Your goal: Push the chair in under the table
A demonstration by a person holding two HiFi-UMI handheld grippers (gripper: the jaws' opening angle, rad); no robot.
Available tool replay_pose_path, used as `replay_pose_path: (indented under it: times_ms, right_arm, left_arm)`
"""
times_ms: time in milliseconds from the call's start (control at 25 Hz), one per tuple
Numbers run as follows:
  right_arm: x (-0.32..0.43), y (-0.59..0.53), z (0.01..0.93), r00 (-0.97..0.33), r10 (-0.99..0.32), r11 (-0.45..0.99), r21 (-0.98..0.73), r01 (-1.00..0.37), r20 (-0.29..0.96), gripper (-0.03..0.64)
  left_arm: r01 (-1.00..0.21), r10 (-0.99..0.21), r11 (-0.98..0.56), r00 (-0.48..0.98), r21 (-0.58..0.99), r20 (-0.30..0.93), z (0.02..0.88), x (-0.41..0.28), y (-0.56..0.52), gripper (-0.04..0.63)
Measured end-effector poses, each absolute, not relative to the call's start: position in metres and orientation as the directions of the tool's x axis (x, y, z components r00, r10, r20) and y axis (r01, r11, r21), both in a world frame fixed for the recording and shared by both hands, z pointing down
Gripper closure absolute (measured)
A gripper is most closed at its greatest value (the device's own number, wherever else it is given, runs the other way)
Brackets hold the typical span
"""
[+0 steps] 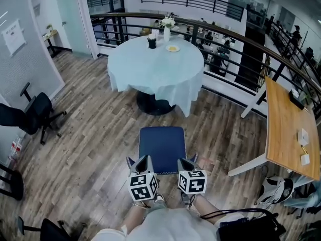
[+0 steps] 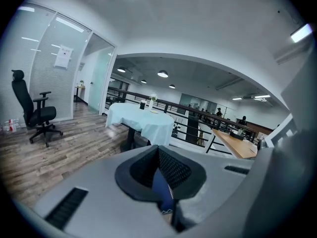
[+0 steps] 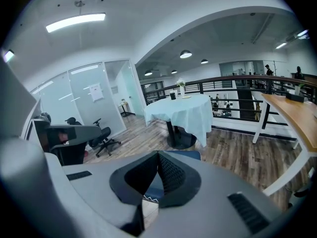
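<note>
Chair, blue-seated, stands on the wooden floor between the person and the round table with its pale cloth, well apart from the table's edge and black pedestal base. So the push looks barely begun, if at all: the whole stretch of open floor is left to cover before the seat can slip under the cloth. Left gripper and right gripper sit side by side at the chair's near edge, pointing toward the table. Each has its jaws closed tip to tip, clamping nothing as far as I can tell; only the blue of the seat shows through the gap below the tips. What remains, I judge, is to bear on that near edge and drive the chair straight ahead
</note>
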State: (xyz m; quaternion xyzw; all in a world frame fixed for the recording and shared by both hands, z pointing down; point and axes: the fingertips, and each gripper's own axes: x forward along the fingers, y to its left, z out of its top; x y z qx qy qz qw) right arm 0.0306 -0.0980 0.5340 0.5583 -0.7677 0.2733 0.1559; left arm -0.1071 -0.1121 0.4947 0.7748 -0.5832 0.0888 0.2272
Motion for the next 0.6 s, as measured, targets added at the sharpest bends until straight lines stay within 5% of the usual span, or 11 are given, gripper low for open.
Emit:
replay_pose_path:
  times_ms: [600]
  right_arm:
    - [0.026, -0.124, 0.564, -0.352, -0.697, 0.209, -0.293, -0.933, 0.625, 0.601]
  left_arm:
    - [-0.924, -0.777, -0.254, 0.371, 0.287, 0.508, 0.54, -0.093, -0.139, 0.594]
